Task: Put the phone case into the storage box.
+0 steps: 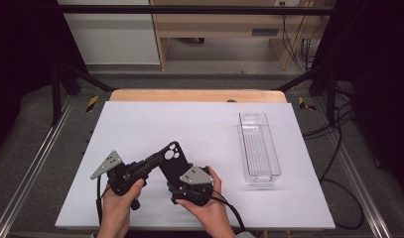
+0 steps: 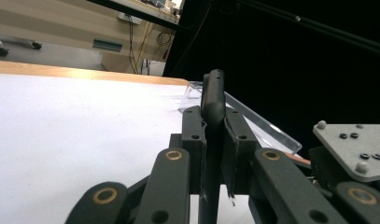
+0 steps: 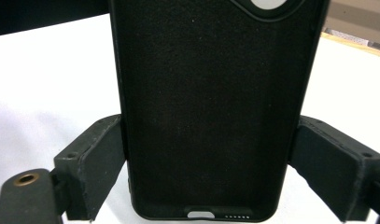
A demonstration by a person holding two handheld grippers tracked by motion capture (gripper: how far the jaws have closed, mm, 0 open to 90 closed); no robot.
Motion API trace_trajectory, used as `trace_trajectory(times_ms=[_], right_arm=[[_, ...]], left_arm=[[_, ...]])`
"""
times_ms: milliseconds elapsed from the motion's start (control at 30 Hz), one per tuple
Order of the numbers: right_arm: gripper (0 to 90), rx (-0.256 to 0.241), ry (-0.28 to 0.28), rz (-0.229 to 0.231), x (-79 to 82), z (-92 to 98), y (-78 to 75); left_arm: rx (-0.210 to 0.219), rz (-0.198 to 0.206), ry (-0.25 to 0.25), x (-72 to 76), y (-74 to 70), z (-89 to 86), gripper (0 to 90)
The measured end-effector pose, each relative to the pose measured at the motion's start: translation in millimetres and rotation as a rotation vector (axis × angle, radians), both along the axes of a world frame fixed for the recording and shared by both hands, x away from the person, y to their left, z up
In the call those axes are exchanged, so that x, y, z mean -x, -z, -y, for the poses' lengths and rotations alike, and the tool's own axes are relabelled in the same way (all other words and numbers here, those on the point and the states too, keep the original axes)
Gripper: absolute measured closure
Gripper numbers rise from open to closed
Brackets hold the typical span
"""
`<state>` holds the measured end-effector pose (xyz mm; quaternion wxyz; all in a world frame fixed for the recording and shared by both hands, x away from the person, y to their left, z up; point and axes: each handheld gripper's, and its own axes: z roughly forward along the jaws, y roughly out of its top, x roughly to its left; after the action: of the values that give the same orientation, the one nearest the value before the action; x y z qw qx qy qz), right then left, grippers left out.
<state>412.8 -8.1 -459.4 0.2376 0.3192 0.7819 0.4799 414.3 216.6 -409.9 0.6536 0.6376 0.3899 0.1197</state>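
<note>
I hold a black phone case (image 1: 170, 157) up off the white desk (image 1: 140, 129), low and left of centre in the high view, with both of my grippers on it at once. My left gripper (image 1: 149, 162) comes in from the lower left of that frame and has its fingers (image 2: 193, 140) pressed tight on the case's thin edge; in the left gripper view the case (image 2: 213, 100) stands edge-on between them, rising to the middle of the frame. My right gripper (image 1: 179, 174) sits just right of it, near the bottom centre of the high view, and in the right gripper view the case's soft inner face (image 3: 215, 102) runs down the middle with my fingers (image 3: 101, 163) flanking its two long sides at the lower left and lower right; they look to be touching or nearly so, but I cannot tell whether they truly clamp it. The clear plastic tray (image 1: 259, 148) lies well apart at the right of the high view, with nothing in it that I can make out. I judge this to be a handover or regrip between my two grippers. Next, one side must have a firm hold before the other lets go, then carry the case rightward to the tray without twisting it loose.
</note>
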Motion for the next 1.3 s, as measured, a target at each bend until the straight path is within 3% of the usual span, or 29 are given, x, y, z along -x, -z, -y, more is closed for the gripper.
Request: trace_trajectory(times_ms=[233,867,1300], right_arm=[[4.4,-0.028,-0.004,0.012,0.9,-0.1,-2.9],[4.0,-0.052,-0.013,0.033,1.9,2.5,-5.8],[4.3,-0.060,-0.005,0.037,1.7,4.9,-7.5]], left_arm=[[-0.028,0.026,0.001,1.7,-2.1,2.6,81.0],[-0.119,0.105,-0.014,6.0,-8.0,5.9,81.0],[-0.137,0.130,-0.013,8.1,-10.7,7.8,81.0]])
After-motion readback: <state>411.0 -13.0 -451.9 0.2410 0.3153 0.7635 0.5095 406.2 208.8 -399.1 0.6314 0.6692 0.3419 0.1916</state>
